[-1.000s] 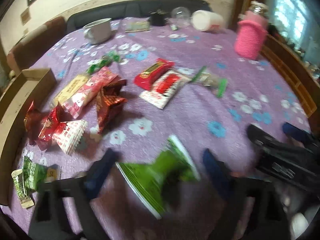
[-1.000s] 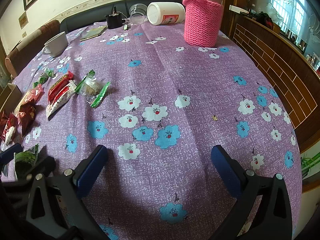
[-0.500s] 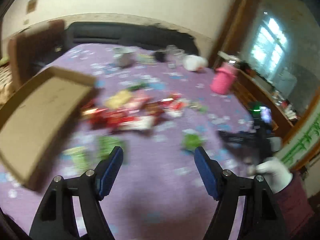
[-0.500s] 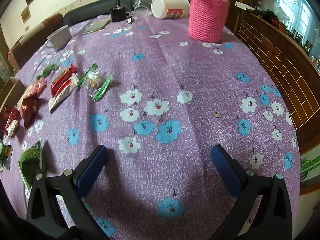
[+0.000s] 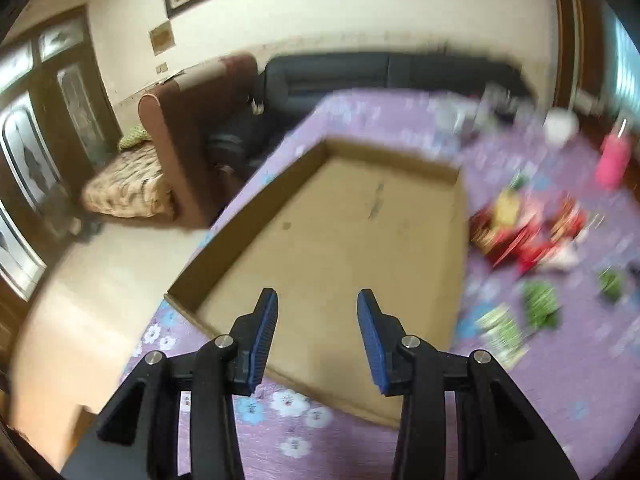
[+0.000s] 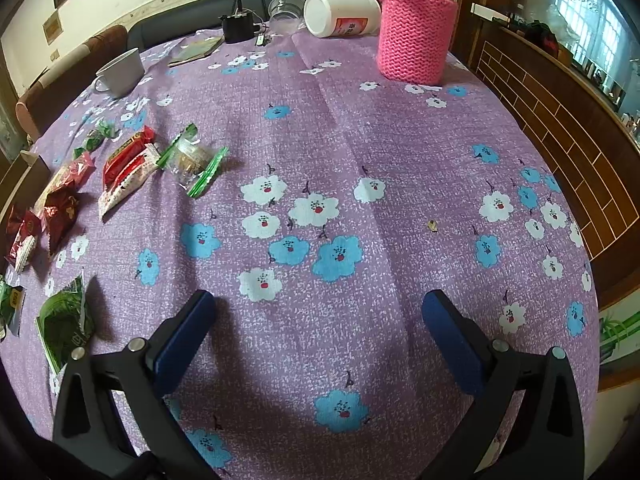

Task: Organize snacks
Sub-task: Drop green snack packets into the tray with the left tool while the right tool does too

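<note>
Left wrist view: the left tool (image 5: 318, 322) hangs above the near end of a shallow cardboard box (image 5: 400, 160) that lies flat on the surface (image 5: 560, 400). Its jaws have just been closing, yet a clear gap remains between the blue ribbed pads (image 5: 264, 332) and nothing sits in it. The box floor is bare brown card with low folded walls; no snack shows inside, so the sorting looks barely begun. To the right of the box, blurred, lie the snacks (image 5: 528, 236): a red and yellow heap, and green packets (image 5: 540, 306) nearer the camera. The purple cloth with blue and white flowers looks like thin woven fabric.

Right wrist view: the right tool (image 6: 318, 316) hovers over bare cloth with its jaws wide apart and empty. All the snacks in sight lie loose at the left: crinkly red foil packs (image 6: 60, 208), a red bar (image 6: 128, 154) on a white-and-red sachet, a clear packet (image 6: 192, 160) with green ends, small green twisted sweets (image 6: 100, 136), and a flat glossy green packet (image 6: 64, 324) just left of the tool. Only a corner of the box (image 6: 28, 160) shows at the left edge. Farther back stand a white cup (image 6: 122, 72), a tipped white bottle (image 6: 340, 14) and a flask in a pink knitted sleeve (image 6: 416, 36). Nearly everything appears left to be boxed.
</note>
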Motion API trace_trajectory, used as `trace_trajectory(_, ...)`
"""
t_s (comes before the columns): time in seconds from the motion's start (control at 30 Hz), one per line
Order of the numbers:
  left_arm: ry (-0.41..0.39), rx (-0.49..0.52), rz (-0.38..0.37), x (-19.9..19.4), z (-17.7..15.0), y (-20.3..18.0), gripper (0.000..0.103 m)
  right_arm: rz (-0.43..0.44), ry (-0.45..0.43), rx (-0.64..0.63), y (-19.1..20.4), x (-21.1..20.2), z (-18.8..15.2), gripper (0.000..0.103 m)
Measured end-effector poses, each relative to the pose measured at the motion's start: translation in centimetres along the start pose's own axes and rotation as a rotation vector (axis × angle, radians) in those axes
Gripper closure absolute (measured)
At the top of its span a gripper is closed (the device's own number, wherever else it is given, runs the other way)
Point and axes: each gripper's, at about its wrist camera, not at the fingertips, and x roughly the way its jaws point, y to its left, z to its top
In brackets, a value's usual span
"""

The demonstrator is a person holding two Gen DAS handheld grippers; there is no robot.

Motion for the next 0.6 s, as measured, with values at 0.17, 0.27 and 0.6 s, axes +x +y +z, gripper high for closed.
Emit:
trace_trajectory(0.17, 0.15, 0.022, -0.048, 2.6, -1.5, -3.6, 0.062, 0.0, -0.001, 0.003, 0.0, -0.1, 0.0, 0.0)
trace_trajectory(0.27, 0.184, -0.034, -0.106, 2.5, -1.7, -4.2, 0.062, 0.001, -0.001, 0.002, 0.0, -0.1, 0.0, 0.0)
trace_trajectory(0.6, -0.183, -0.093, -0.212, -7.0, -0.3, -4.5, 0.02, 0.005, -0.004, 0.005, -0.3, -0.2, 0.0, 0.0)
